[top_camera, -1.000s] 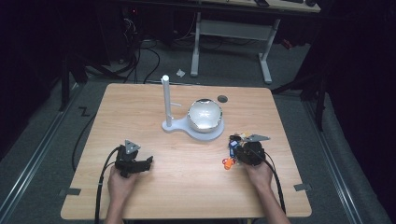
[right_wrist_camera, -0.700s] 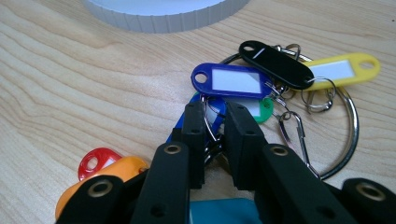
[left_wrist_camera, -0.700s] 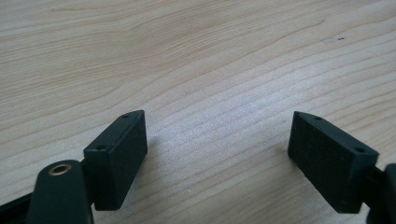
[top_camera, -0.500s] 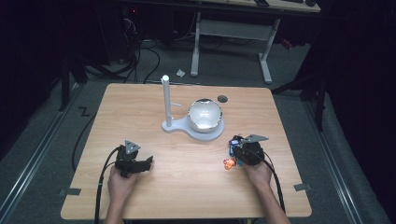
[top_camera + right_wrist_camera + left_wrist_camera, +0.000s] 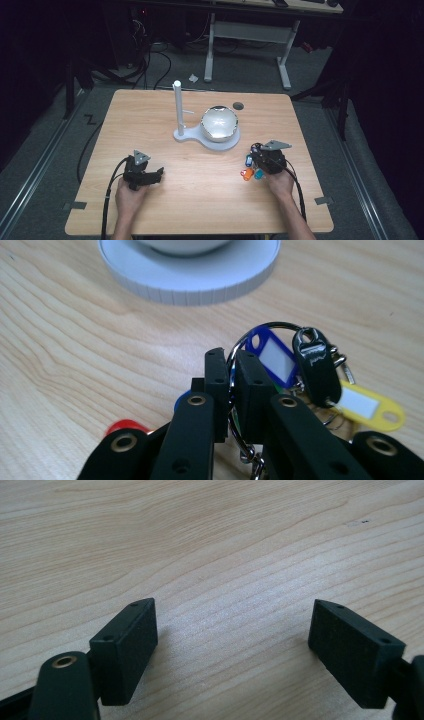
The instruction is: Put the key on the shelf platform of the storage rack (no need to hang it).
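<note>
My left hand rests near the surface's front left corner, holding my left claw low over bare wood with its jaws spread wide. My right hand sits near the front right, wrist straight, its right claw clenched on the metal ring of a key bunch (blue, yellow and red tags dangling). The white stand with its round dish sits mid-surface, just beyond the keys.
</note>
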